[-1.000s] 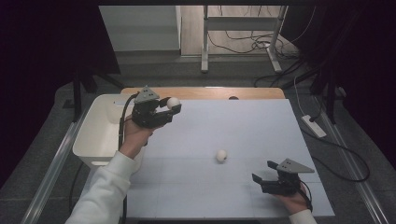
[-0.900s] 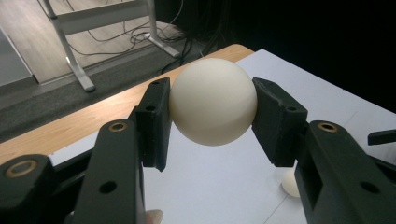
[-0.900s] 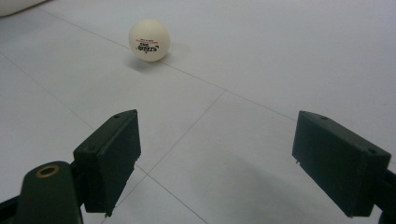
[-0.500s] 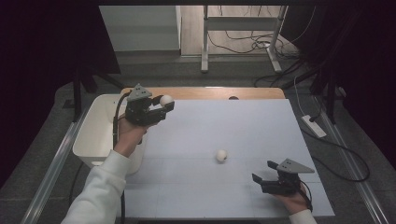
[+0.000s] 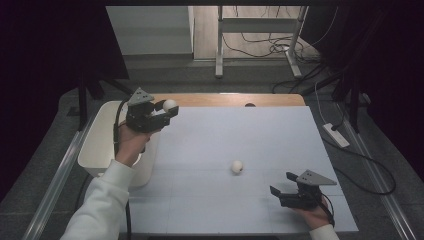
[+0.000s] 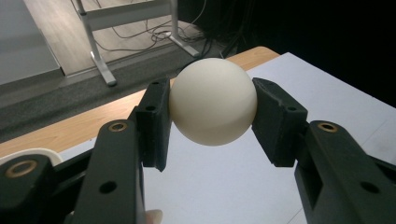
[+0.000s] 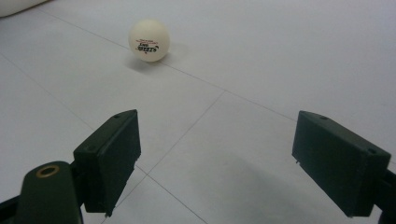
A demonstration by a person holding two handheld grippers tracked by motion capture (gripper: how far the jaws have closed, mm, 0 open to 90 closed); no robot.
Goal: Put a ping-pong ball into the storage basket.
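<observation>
The left gripper (image 5: 167,111) sits in the upper left of the high view. Its 2 jaws squeeze a white ball (image 5: 169,104) between them. In the left gripper view the held ball (image 6: 213,101) is pinched on both sides, right at its widest part, so the hold looks good. Just to the left of that gripper, at the table's left edge, is a white bin (image 5: 102,141). I think the job is to put the balls into the bin.

To do this step well, the hand should move the ball over the middle of the bin, not over its rim. Then the jaws should open slowly, low down, so the ball does not bounce out. A ball this light and round could hop away.

The right gripper (image 5: 282,188) rests low on the table in the lower right of the high view. Its jaws stand wide apart with nothing in them. A 2nd ball (image 5: 237,166) lies on the table near the middle, a little way up and left of it. In the right gripper view that ball (image 7: 149,40) has small dark print on it and is well ahead of the jaws.

The table (image 5: 260,130) has a smooth pale top with thin lines, and a strip of wood at its far edge. The room is dark, with a grey floor, cables (image 5: 260,40) and a metal stand (image 5: 220,45) at the top.
</observation>
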